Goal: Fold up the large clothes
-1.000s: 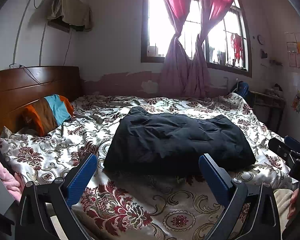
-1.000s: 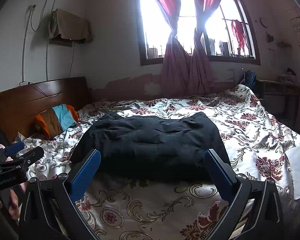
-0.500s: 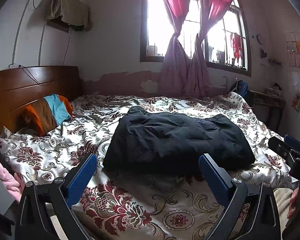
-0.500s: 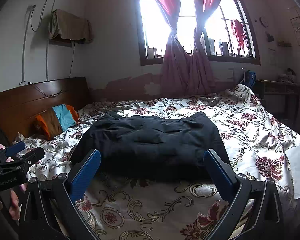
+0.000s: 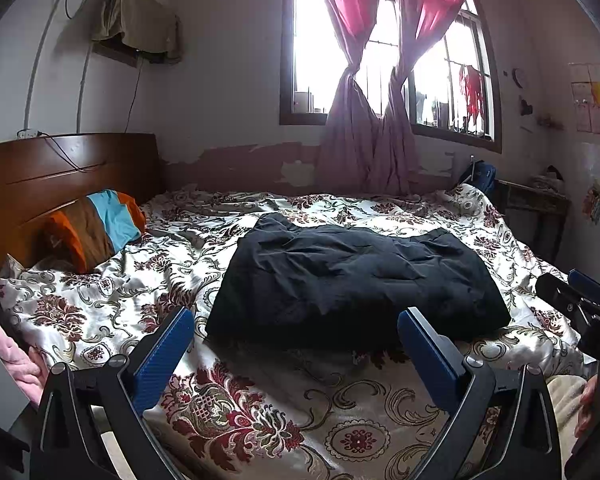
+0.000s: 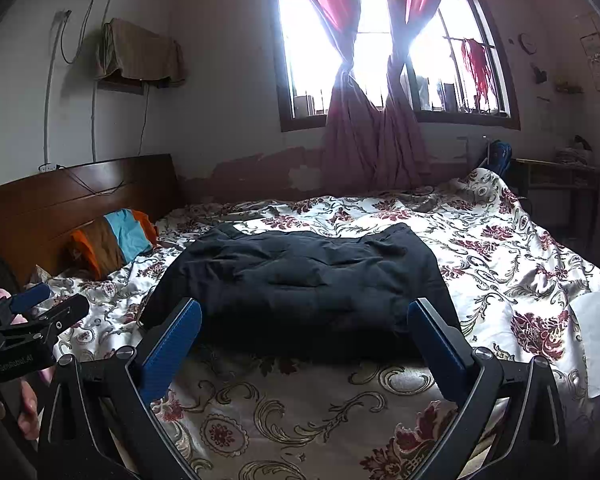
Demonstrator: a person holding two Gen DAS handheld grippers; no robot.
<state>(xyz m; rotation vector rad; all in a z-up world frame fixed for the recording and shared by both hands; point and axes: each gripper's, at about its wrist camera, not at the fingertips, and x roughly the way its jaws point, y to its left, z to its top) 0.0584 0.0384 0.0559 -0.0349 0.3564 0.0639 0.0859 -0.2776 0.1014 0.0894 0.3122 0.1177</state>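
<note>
Black jacket (image 5: 352,280) — lying folded on the bedspread (image 5: 260,408). Left gripper (image 5: 296,344) and right gripper (image 6: 304,336) — both hovering short of the jacket, jaws gaping wide, gripping nothing.

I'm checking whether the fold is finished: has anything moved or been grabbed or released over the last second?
Nothing visibly changed. The dark garment lies folded on the floral bedspread as before, and the left gripper and right gripper hang short of it, jaws open and empty, just as they were.

Bed (image 5: 100,304) with floral cover

A folded black garment (image 5: 352,280) lies on its middle; an orange, brown and blue pillow (image 5: 96,232) rests against the wooden headboard (image 5: 60,176).
</note>
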